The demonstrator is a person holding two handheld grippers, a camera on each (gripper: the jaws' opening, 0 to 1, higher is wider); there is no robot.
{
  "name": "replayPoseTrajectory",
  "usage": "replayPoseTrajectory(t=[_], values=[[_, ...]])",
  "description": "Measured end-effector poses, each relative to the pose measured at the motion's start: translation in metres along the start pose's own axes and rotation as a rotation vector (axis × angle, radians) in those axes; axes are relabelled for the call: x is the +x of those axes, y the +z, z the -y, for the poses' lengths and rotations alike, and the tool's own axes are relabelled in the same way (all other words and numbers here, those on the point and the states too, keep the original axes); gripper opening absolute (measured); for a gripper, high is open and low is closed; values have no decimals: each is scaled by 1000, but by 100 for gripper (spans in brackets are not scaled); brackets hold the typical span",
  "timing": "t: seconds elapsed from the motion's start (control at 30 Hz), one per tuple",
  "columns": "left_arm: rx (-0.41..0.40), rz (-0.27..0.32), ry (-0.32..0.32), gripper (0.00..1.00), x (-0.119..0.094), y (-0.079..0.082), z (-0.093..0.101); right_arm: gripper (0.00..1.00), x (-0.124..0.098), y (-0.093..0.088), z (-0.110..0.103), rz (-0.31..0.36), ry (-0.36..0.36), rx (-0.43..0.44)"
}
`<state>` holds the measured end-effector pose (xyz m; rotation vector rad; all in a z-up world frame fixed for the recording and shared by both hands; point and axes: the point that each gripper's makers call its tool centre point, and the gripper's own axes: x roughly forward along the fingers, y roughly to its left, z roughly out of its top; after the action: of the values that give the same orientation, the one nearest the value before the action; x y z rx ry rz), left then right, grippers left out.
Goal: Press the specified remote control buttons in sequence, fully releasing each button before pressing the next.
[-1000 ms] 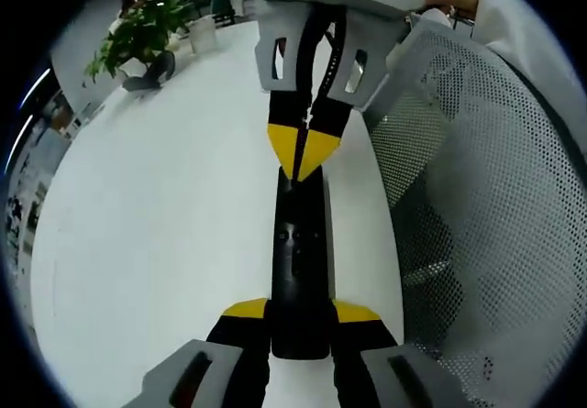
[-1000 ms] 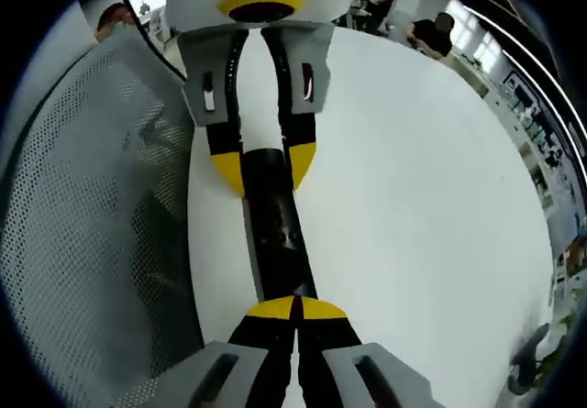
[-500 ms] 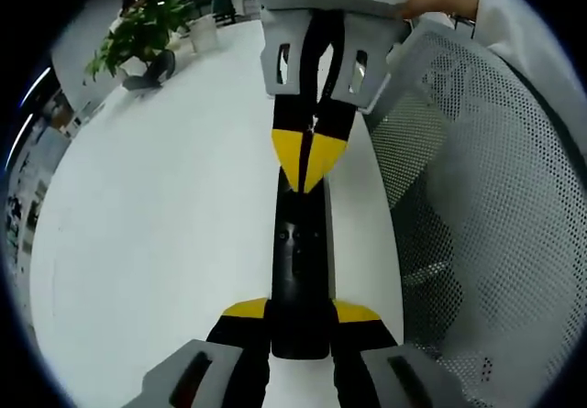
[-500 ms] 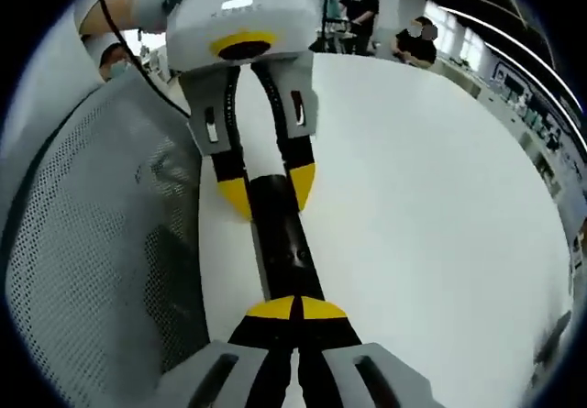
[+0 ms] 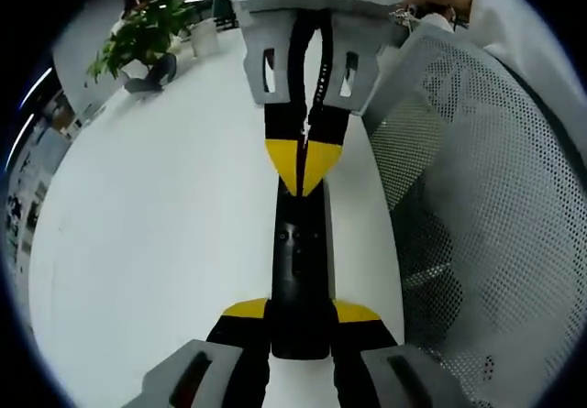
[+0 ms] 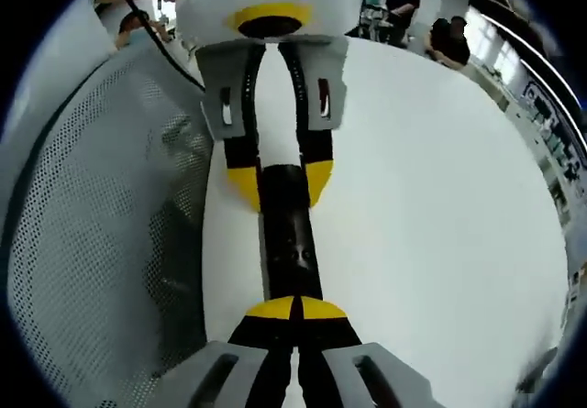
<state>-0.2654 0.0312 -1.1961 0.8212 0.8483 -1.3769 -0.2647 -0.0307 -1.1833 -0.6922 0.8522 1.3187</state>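
Note:
A slim black remote [image 5: 298,252] lies lengthwise on the white table [image 5: 156,206]. My left gripper [image 5: 300,314] is shut on its near end, one yellow tip on each side. My right gripper [image 5: 301,174] reaches in from the top of the left gripper view, shut, its joined yellow tips over the remote's far end. In the right gripper view, my right gripper [image 6: 295,309] has its shut tips on the remote [image 6: 290,243]. The left gripper [image 6: 280,181] clamps the remote's other end there. Small buttons show mid-remote; contact with them I cannot tell.
A grey mesh chair back [image 5: 477,197] runs along the table edge beside the remote, also seen as mesh chair [image 6: 92,225]. A potted plant [image 5: 138,37] and a white cup [image 5: 204,34] stand at the far edge. Seated people [image 6: 440,37] are beyond the table [image 6: 431,197].
My right gripper has edged a little along the remote toward the left gripper and stays shut. The right gripper view has tilted. The left gripper and remote have not moved.

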Motion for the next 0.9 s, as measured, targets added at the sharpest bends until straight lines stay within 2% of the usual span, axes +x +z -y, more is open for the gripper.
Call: replayPoseTrajectory(t=[0.07,0.13,0.17,0.27,0.4,0.5,0.57,0.67,0.77,0.9], values=[[0,1,0,22,0,0,0,0,-1,0,1,39,-8,14],[-2,2,0,22,0,0,0,0,-2,0,1,86,-22,118],[-3,2,1,22,0,0,0,0,-2,1,1,99,-25,126],[-5,2,2,22,0,0,-1,1,-3,4,5,129,-70,99],[-4,5,2,22,0,0,-1,10,2,8,4,139,-62,64],[-4,8,2,22,0,0,-1,10,4,7,2,134,-41,27],[-6,11,4,22,0,0,-1,10,5,7,3,128,-29,32],[-10,16,6,22,0,0,-1,8,3,3,1,83,-4,-43],[-11,18,6,22,0,0,-1,8,4,5,0,67,5,-48],[-7,16,4,22,0,0,0,7,6,5,-3,-45,22,-215]])
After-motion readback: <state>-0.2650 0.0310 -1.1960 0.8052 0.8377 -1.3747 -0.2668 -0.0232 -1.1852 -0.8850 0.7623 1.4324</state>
